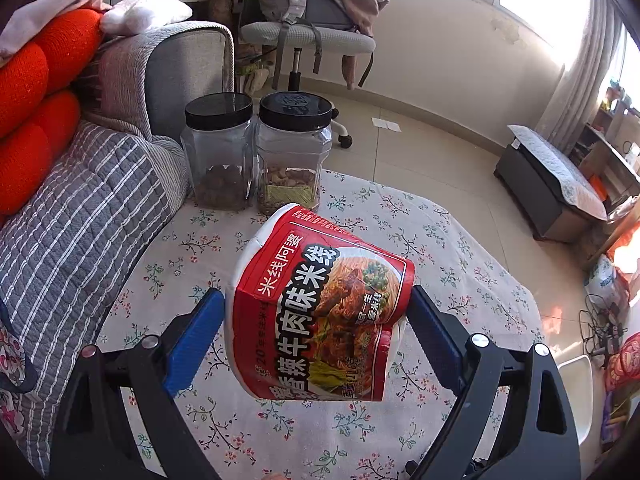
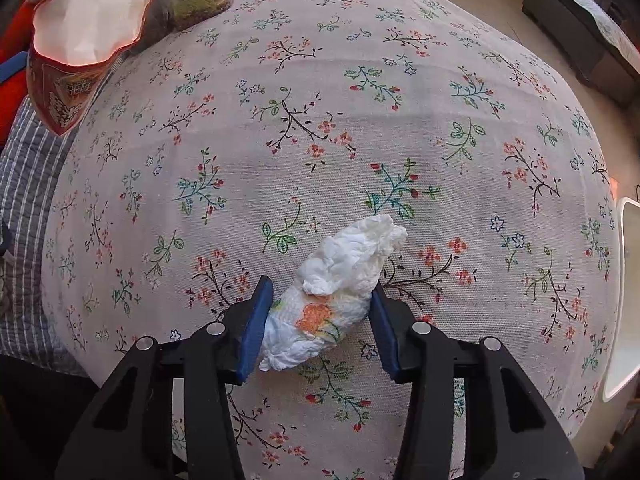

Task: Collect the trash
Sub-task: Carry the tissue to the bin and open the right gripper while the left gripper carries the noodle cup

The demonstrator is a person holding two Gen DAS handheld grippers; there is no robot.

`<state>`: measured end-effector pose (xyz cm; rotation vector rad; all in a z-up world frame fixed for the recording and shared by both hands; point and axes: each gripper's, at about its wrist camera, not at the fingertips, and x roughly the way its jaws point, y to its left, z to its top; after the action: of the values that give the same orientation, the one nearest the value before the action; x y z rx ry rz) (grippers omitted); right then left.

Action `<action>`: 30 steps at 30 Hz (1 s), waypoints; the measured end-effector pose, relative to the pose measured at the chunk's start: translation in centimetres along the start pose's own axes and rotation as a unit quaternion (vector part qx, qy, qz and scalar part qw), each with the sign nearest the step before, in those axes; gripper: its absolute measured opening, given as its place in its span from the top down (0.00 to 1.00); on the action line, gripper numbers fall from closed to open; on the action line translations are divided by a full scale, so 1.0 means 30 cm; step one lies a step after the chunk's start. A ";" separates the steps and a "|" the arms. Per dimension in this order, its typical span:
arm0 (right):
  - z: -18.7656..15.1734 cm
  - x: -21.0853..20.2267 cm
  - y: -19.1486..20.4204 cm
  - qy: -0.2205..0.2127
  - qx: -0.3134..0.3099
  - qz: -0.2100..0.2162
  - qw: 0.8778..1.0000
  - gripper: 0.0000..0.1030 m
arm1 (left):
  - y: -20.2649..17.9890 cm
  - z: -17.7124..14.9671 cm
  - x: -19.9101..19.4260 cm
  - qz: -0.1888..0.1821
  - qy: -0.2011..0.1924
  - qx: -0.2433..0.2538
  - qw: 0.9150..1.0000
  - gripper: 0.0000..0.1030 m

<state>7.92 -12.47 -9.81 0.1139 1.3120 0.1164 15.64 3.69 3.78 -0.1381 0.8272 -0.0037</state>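
Two black-lidded jars (image 1: 218, 152) (image 1: 294, 156) side by side at the far edge of a floral tablecloth (image 1: 460, 248); left of it, sofa (image 1: 92, 200) with red cushions (image 1: 36, 92); beyond, a draped chair (image 1: 308, 36).

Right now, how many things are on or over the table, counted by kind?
Clear jars with black lids: 2, a left jar and a right jar, both standing on the table.
Noodle cups: 1, the red noodle cup held in the left gripper.
Crumpled tissues: 1, the tissue between the right gripper fingers.
Total: 4.
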 end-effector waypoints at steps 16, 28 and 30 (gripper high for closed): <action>0.156 -0.250 -0.261 -0.151 0.057 0.019 0.987 0.57 | 0.012 -0.003 -0.031 0.009 -0.026 -0.029 0.999 0.14; 0.137 -0.466 -0.381 -0.286 0.060 -0.058 0.955 0.57 | -0.041 -0.007 -0.088 0.010 -0.078 -0.029 0.997 0.14; 0.130 -0.494 -0.399 -0.305 0.060 -0.075 0.948 0.56 | -0.058 -0.010 -0.104 0.009 -0.090 -0.029 0.995 0.14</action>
<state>8.22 -26.60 3.55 0.1392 0.7035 -0.1247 13.39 2.10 6.10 -0.1827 0.6478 0.0481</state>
